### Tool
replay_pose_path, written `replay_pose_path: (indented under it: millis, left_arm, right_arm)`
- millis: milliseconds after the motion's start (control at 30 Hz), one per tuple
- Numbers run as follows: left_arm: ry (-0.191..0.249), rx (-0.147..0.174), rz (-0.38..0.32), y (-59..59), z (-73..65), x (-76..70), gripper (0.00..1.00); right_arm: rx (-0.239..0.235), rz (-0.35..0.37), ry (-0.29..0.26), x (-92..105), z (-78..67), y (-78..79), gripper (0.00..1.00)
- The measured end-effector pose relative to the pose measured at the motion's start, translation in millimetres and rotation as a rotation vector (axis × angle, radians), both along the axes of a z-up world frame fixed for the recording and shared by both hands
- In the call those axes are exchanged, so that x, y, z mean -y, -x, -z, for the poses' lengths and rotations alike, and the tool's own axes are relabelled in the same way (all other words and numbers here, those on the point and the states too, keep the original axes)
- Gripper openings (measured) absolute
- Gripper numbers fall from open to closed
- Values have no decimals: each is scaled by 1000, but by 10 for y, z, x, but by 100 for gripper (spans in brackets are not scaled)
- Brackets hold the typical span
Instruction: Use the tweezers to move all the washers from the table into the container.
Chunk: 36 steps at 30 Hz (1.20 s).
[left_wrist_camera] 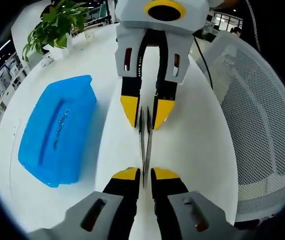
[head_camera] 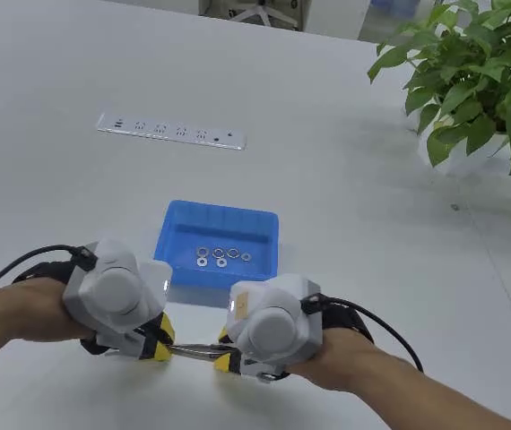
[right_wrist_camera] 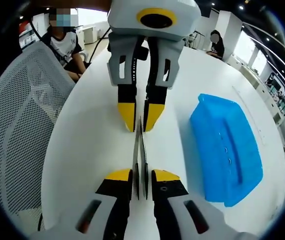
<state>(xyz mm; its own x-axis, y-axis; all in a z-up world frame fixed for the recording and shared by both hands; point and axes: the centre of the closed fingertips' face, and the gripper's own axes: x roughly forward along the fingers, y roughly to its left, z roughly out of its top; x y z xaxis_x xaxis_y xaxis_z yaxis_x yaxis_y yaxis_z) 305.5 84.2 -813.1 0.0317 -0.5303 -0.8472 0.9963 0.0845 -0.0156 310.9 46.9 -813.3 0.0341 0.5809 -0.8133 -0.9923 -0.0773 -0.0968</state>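
Observation:
A pair of metal tweezers lies level between my two grippers, just above the white table near its front edge. My left gripper is shut on one end and my right gripper is shut on the other. In the left gripper view the tweezers run from my own jaws up to the right gripper. In the right gripper view the tweezers reach the left gripper. Just beyond the grippers sits a blue container, which holds several washers.
A white power strip lies farther back on the table. A potted green plant stands at the back right. A white mesh chair is beside the table's front edge. People sit in the background.

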Motion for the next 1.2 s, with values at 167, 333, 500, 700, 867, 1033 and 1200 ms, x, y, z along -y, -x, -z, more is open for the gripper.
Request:
replay_pose_path:
  millis: [167, 333, 500, 700, 867, 1033, 1200]
  left_arm:
    - [8, 12, -20, -16, -50, -23, 20]
    - [52, 25, -66, -61, -172, -22, 25]
    - [126, 28, -136, -88, -323, 0, 32]
    - [192, 41, -211, -76, -523, -12, 46]
    - [211, 51, -277, -48, -638, -63, 60]
    - [236, 60, -318, -7, -756, -132, 68]
    - [255, 80, -357, 44, -884, -179, 79]
  right_arm:
    - [14, 19, -7, 31, -50, -35, 23]
    - [36, 54, -22, 85, -124, -84, 31]
    - [52, 94, -41, 173, -215, -130, 38]
    - [61, 177, -95, 285, -365, -203, 51]
    - [56, 236, -142, 375, -489, -227, 62]
    - [36, 317, -197, 482, -597, -253, 69]
    - [45, 357, -206, 643, -657, -259, 75]
